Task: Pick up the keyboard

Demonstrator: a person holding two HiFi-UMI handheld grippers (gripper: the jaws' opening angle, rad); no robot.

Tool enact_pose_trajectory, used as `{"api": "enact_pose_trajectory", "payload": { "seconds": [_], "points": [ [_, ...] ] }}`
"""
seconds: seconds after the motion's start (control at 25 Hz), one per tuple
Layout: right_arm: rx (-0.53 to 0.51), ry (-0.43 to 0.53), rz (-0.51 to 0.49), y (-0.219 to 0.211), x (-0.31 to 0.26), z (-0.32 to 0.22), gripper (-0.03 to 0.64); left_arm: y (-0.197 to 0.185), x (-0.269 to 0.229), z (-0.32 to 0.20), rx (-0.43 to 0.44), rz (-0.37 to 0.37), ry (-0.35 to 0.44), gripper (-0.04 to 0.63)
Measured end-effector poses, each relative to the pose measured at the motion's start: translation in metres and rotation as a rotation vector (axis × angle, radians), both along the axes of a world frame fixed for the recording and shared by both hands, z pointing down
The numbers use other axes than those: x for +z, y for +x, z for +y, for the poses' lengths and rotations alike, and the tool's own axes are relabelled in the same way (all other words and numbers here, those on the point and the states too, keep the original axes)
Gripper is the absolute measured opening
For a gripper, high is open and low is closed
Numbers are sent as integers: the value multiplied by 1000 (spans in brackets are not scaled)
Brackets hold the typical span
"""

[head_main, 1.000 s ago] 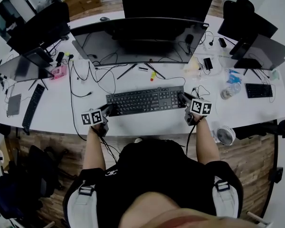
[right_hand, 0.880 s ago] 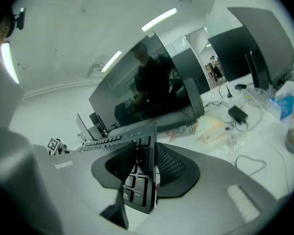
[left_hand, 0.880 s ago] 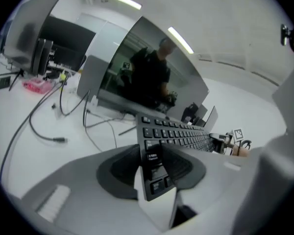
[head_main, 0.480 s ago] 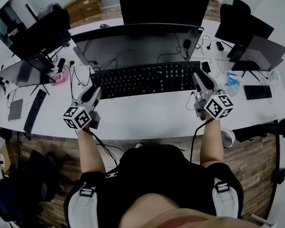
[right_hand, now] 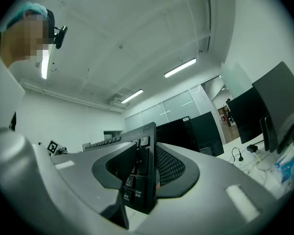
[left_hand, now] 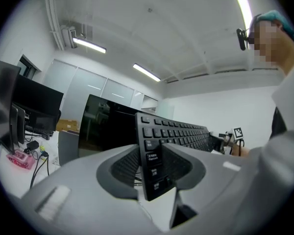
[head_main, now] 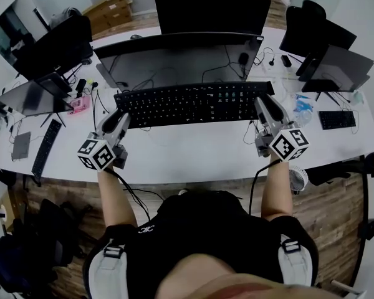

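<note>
Keyboard [head_main: 193, 103] pinched endwise by left gripper [head_main: 120, 121] and right gripper [head_main: 265, 108]; uneven hands could twist it loose above the desk [head_main: 193, 157].

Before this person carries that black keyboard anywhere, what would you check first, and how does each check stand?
1. Left gripper clamped on one end of the black keyboard: ok, the end sits squeezed between its jaws.
2. Right gripper clamped on the other end: ok, same hold.
3. Keyboard lifted off the white desk: ok, it hangs in the air between the grippers.
4. Keyboard roughly level from end to end: ok in the head view.
5. Gap to the wide curved monitor behind it: cannot tell, they overlap from above.
</note>
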State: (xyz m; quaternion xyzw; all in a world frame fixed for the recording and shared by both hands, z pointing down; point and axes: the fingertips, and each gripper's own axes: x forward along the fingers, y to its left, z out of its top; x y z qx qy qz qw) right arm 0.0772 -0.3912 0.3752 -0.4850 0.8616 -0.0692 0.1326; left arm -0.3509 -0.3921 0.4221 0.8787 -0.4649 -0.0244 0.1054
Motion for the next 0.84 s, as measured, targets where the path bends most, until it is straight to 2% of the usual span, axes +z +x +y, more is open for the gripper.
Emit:
{"api": "enact_pose_trajectory", "payload": {
  "seconds": [0.56, 0.84],
  "points": [
    [7, -28, -13, 2, 4, 7, 115, 0, 3, 4, 21, 7, -44, 192],
    [-40, -21, -28, -2, 4, 10, 102, -6, -1, 5, 19, 10, -14, 192]
  ]
}}
